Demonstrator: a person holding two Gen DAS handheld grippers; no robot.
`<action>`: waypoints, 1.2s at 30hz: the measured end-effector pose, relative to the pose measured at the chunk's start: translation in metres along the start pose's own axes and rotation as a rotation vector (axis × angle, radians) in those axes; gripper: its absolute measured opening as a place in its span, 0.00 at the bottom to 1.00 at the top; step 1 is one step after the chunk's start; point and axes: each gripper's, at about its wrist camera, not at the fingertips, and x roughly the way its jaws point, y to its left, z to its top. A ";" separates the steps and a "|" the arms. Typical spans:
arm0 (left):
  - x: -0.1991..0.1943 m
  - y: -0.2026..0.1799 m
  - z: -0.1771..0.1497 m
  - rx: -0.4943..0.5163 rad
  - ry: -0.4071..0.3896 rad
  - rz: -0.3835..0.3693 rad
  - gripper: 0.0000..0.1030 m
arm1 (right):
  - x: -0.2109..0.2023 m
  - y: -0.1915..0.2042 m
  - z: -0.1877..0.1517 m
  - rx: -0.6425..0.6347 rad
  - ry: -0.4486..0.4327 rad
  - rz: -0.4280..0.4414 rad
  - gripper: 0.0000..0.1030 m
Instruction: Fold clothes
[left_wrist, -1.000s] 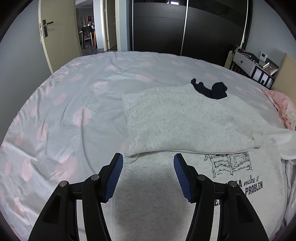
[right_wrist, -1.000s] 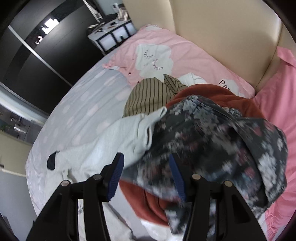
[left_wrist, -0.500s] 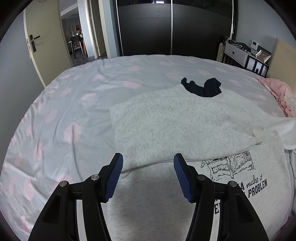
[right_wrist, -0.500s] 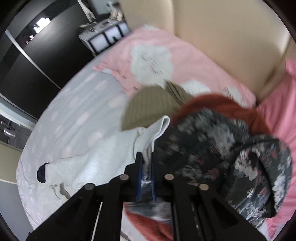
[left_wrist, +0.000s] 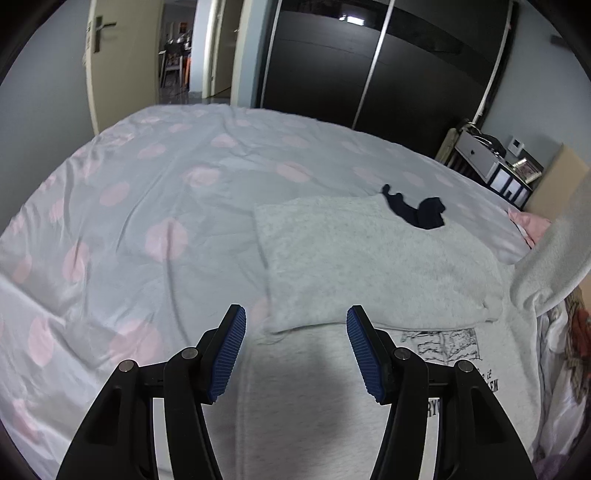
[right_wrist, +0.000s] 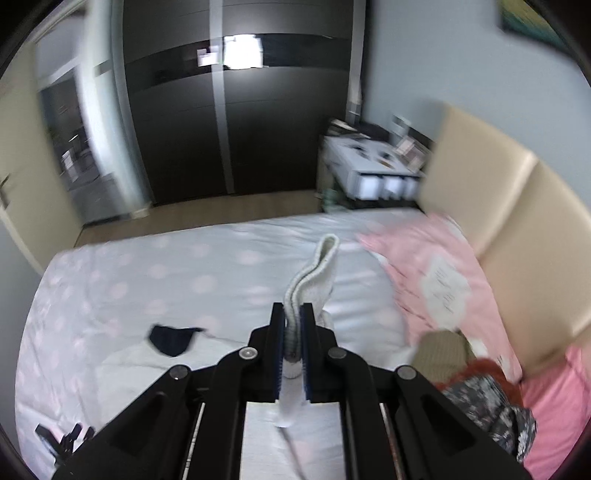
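The left tool is held low over the bed, pointing forward across it. Its two blue pads are spread wide and hold nothing. Right under and in front of this tool lies the grey sweatshirt, flat on the bed, with one sleeve folded across its chest (the black drawing and letters peek out just past the right pad). A small dark blue neck part shows at the far end of the sweatshirt, well ahead of the tool.

The right tool is lifted up higher over the bed and tips forward. Its blue pads are pressed together, pinching the other sleeve of the sweatshirt. The cuff end sticks up past the tips of the tool, and the rest of the sleeve hangs down under it. In the left view that same sleeve rises off to the right of the left tool, pulled up off the bed.

To the right of the right tool sits a pile of other clothes (red, flowery dark, and stripy ones), just beside a pink pillow. Far ahead of both tools stands a big dark wardrobe.
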 end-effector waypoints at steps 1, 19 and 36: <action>0.000 0.006 0.000 -0.017 0.009 0.005 0.57 | -0.002 0.026 0.000 -0.031 -0.001 0.010 0.07; -0.006 0.075 -0.001 -0.216 0.045 -0.073 0.57 | 0.124 0.304 -0.127 -0.180 0.155 0.163 0.07; 0.024 0.065 -0.002 -0.172 0.112 -0.079 0.57 | 0.199 0.353 -0.209 -0.188 0.394 0.451 0.30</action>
